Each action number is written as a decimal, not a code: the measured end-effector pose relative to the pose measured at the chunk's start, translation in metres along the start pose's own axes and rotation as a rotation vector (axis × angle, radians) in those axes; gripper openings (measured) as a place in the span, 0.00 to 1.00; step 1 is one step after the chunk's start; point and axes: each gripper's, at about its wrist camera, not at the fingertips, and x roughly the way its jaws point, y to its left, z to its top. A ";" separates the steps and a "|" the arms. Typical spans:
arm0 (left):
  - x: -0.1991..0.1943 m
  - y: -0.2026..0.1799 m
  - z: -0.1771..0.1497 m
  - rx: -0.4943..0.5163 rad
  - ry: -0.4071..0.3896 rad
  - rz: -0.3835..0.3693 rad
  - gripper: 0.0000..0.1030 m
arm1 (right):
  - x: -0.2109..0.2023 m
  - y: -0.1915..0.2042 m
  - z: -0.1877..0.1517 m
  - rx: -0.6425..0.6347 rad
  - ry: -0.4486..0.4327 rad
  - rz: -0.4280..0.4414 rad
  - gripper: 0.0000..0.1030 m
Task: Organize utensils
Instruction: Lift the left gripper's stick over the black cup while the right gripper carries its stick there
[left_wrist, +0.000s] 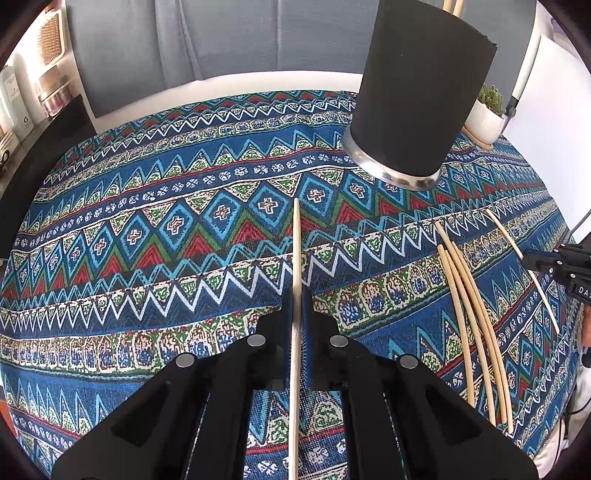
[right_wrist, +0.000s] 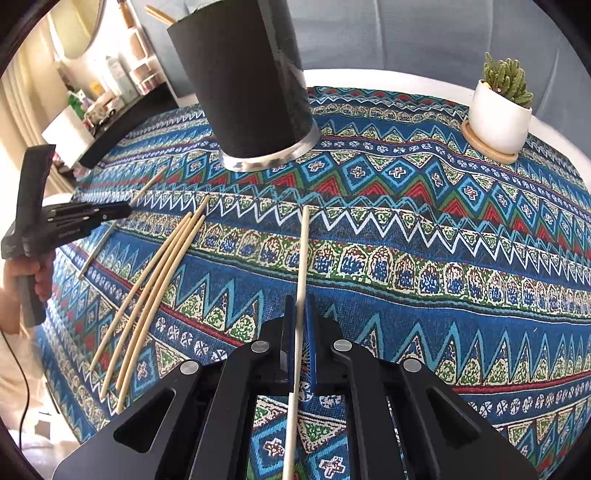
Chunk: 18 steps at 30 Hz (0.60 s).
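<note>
My left gripper (left_wrist: 296, 295) is shut on a wooden chopstick (left_wrist: 296, 240) that points forward over the patterned cloth. My right gripper (right_wrist: 300, 301) is shut on another chopstick (right_wrist: 303, 251) in the same way. A tall black utensil holder (left_wrist: 413, 103) with a metal base stands at the back; it also shows in the right wrist view (right_wrist: 251, 81), with chopstick ends poking out of its top. Several loose chopsticks (left_wrist: 469, 295) lie on the cloth between the two grippers, also in the right wrist view (right_wrist: 151, 291). The left gripper (right_wrist: 122, 212) shows at the left of the right wrist view, the right gripper (left_wrist: 528, 258) at the right of the left wrist view.
A white pot with a small cactus (right_wrist: 498, 114) stands on a wooden coaster at the back right. The table is covered by a blue patterned cloth (left_wrist: 166, 236). A shelf with bottles and jars (right_wrist: 110, 92) is at the far left.
</note>
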 end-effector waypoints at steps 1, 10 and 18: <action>-0.002 0.002 -0.002 -0.005 0.004 0.002 0.05 | -0.003 -0.002 -0.001 0.009 -0.008 0.007 0.04; -0.033 0.022 0.003 0.004 -0.056 0.123 0.05 | -0.047 -0.013 0.008 0.012 -0.110 0.018 0.04; -0.064 0.018 0.031 0.026 -0.120 0.184 0.05 | -0.091 -0.016 0.034 0.022 -0.219 0.001 0.04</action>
